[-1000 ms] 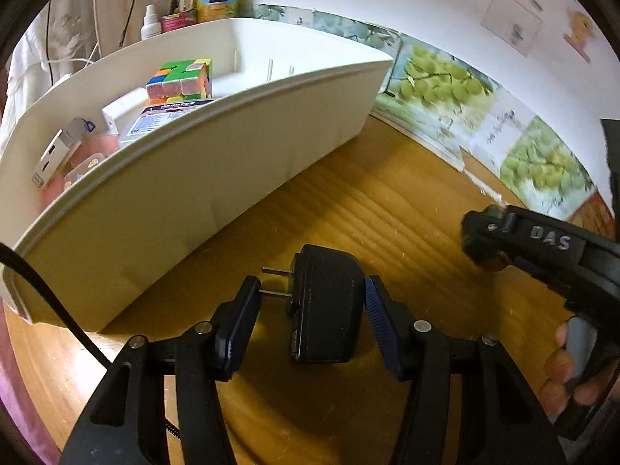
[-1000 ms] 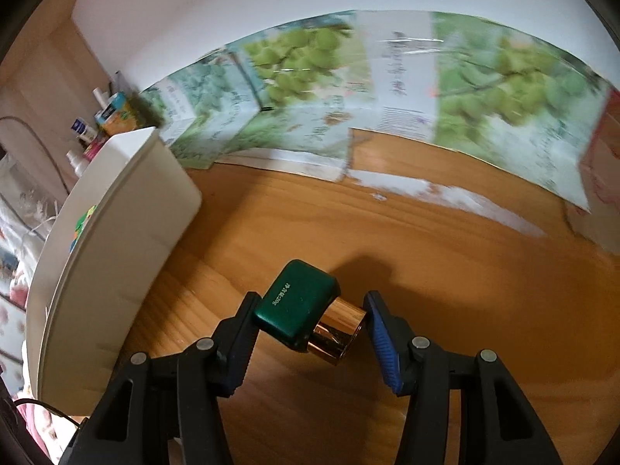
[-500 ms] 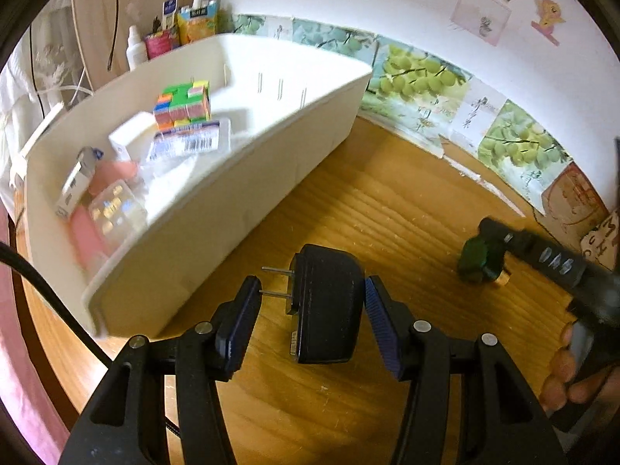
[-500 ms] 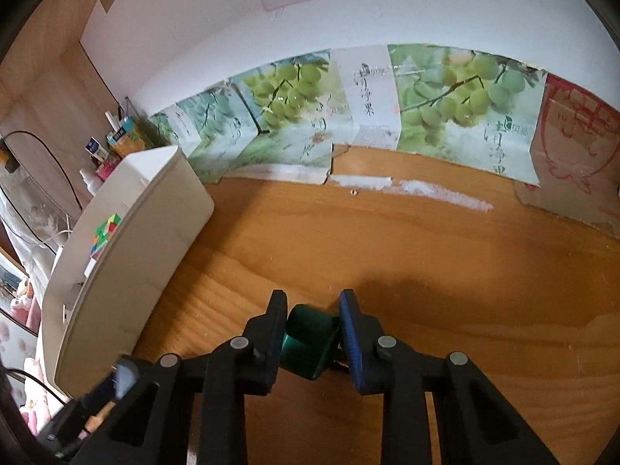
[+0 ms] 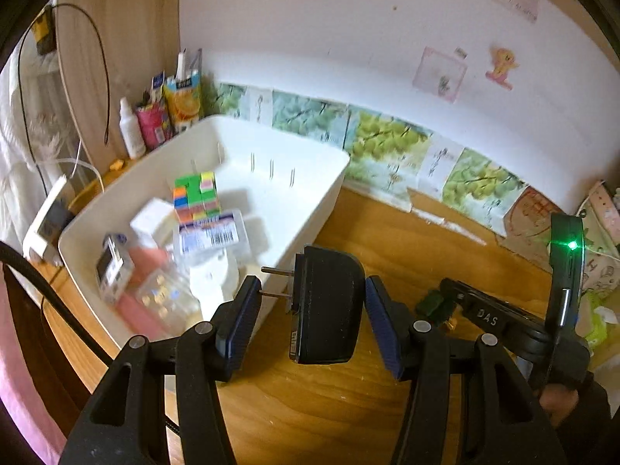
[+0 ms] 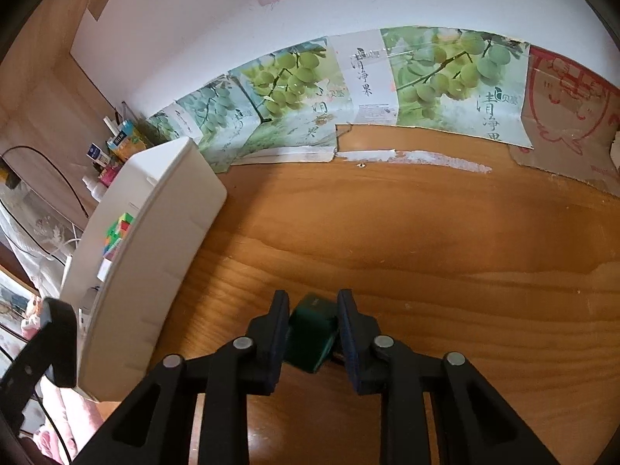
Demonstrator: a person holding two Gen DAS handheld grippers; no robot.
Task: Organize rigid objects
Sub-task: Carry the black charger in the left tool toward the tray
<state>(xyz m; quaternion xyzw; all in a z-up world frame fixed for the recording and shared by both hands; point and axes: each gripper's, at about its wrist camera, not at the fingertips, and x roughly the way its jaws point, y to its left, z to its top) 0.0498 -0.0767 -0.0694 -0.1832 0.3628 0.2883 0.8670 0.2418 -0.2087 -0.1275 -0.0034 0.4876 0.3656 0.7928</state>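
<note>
My left gripper (image 5: 312,290) is shut on a black plug adapter (image 5: 327,306), held off the wooden table with its two prongs pointing at the left pad. It hangs just right of a white bin (image 5: 337,178) that holds a colourful cube puzzle (image 5: 195,197), a clear labelled case and several small boxes. My right gripper (image 6: 313,302) is shut on a small green-capped gold item (image 6: 310,333) low over the table. In the left wrist view, that right gripper (image 5: 445,298) sits to the right with the green item (image 5: 431,302) at its tips.
Bottles and cartons (image 5: 162,116) stand behind the bin against the wall. Grape-printed paper (image 6: 438,77) lines the table's back edge. A cardboard sheet (image 6: 569,116) and a patterned box (image 5: 604,240) sit at the right. Bare wood (image 6: 426,232) stretches between bin and cardboard.
My left gripper has risen with the adapter, so the bin's inside now shows from above. My right gripper has closed on the green-capped item.
</note>
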